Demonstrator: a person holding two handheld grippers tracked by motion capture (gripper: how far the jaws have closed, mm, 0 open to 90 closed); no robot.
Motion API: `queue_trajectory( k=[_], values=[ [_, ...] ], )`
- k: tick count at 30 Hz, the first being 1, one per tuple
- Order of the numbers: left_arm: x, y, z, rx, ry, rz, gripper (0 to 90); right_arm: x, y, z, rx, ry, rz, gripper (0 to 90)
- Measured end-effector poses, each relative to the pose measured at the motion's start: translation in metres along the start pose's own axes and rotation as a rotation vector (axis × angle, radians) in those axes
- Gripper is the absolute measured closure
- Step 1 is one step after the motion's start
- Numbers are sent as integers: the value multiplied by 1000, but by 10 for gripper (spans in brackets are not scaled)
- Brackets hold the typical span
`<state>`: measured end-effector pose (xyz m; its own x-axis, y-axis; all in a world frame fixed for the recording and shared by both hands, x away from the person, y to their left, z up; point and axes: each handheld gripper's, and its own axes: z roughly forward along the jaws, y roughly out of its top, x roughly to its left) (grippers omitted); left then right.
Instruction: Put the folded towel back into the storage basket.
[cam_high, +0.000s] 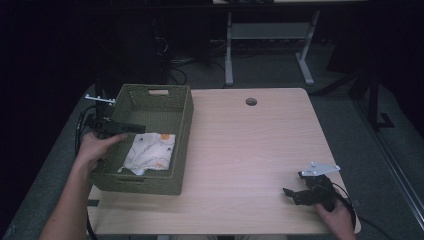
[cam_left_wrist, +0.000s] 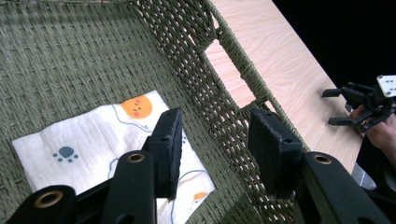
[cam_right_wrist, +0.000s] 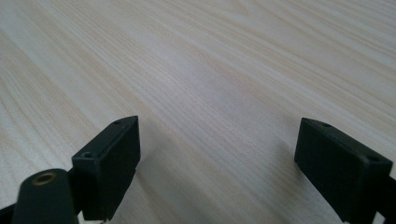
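Observation:
A green woven basket (cam_high: 181, 107) stands at the table's left side. A folded white cloth (cam_high: 150, 152) with orange and blue prints lies on its floor. My left gripper (cam_high: 142, 129) reaches in over the basket's left wall, just above the cloth's far edge. In the left gripper view the cloth (cam_left_wrist: 84, 149) lies below the left gripper (cam_left_wrist: 215, 154), whose jaws are open with nothing between them. My right gripper (cam_high: 287, 192) rests low over the bare table at the front right, open; the right gripper (cam_right_wrist: 217, 168) has only wood grain between its jaws.
The light wooden table (cam_high: 250, 145) has a round cable hole (cam_high: 251, 101) near its far edge. The basket's wall with a handle slot (cam_left_wrist: 233, 74) stands close to my left gripper's right jaw. A desk frame (cam_high: 270, 40) stands on the floor beyond the table.

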<state>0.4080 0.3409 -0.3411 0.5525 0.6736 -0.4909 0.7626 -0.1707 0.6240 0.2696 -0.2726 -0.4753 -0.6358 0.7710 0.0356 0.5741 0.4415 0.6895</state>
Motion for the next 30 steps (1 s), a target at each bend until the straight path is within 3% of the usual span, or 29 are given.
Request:
queue_trajectory(
  k=[14,30],
  values=[
    [-13,0,3,6,15,10,500,2,3,-2,-18,2,2,139],
    [-40,3,15,-30,-24,23,465,2,3,-9,-47,-8,3,139]
  ],
)
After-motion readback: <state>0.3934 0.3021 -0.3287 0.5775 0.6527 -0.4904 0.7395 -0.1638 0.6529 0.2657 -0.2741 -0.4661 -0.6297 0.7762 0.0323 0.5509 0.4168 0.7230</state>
